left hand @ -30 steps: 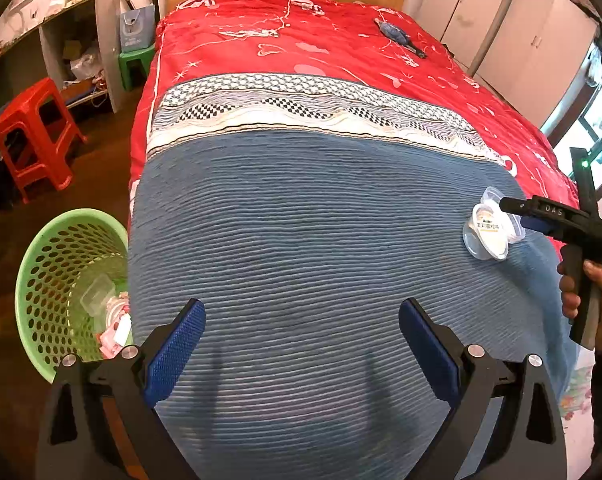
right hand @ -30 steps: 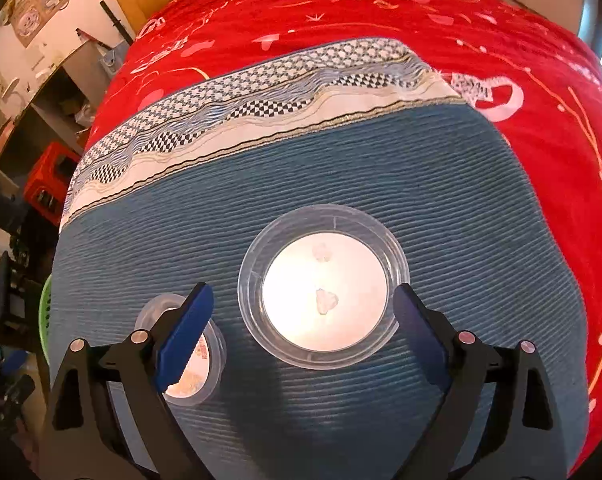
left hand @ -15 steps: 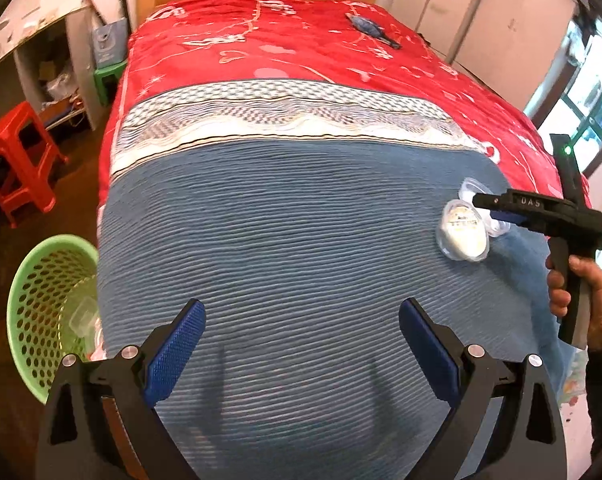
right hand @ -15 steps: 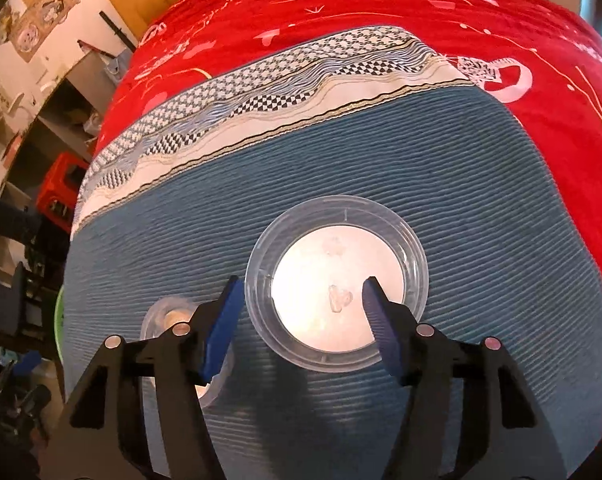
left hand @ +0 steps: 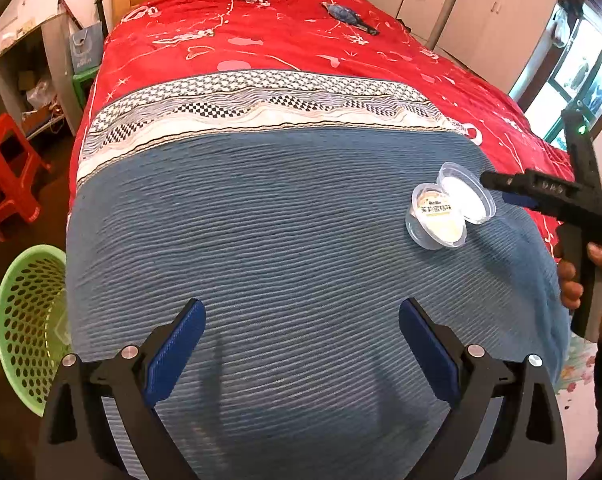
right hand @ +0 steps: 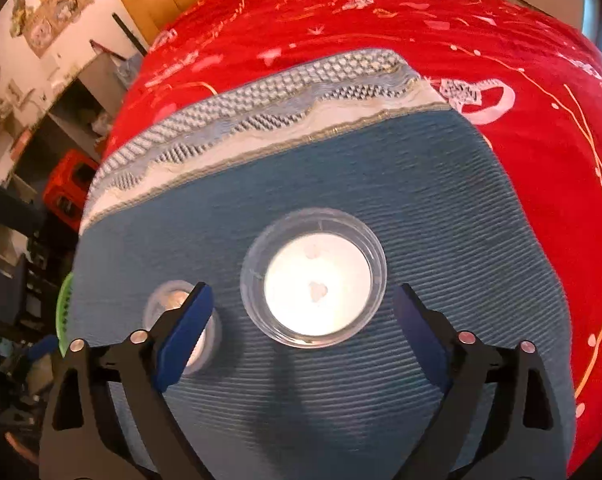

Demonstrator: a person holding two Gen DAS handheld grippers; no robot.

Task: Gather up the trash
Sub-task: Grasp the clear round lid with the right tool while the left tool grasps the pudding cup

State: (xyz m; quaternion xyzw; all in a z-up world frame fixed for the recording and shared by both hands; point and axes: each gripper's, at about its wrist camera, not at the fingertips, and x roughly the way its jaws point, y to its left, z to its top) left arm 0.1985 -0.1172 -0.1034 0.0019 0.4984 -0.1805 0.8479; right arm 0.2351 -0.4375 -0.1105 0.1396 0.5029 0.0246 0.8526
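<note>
Two clear round plastic tubs lie on the blue blanket (left hand: 281,220) of the bed. The larger tub (right hand: 313,276) lies flat, with a white bottom and a few crumbs in it. My right gripper (right hand: 301,296) hovers over it with its jaws opening, and the pads stand clear of its rim on both sides. The smaller, labelled tub (right hand: 169,304) sits to its left, partly hidden behind the left finger. In the left wrist view both tubs (left hand: 437,220) sit at the right, beside the right gripper (left hand: 513,196). My left gripper (left hand: 301,312) is open over bare blanket.
A green perforated basket (left hand: 25,320) with trash in it stands on the floor left of the bed. A red stool (left hand: 5,172) is beyond it. A blue object (left hand: 345,14) lies far off on the red quilt (left hand: 301,40). A hand (left hand: 581,280) holds the right gripper's handle.
The right jaws narrowed over the larger tub, then spread wide again; the tub stayed on the blanket. The left gripper slid along the bed, so the basket moved toward the picture's left edge.
</note>
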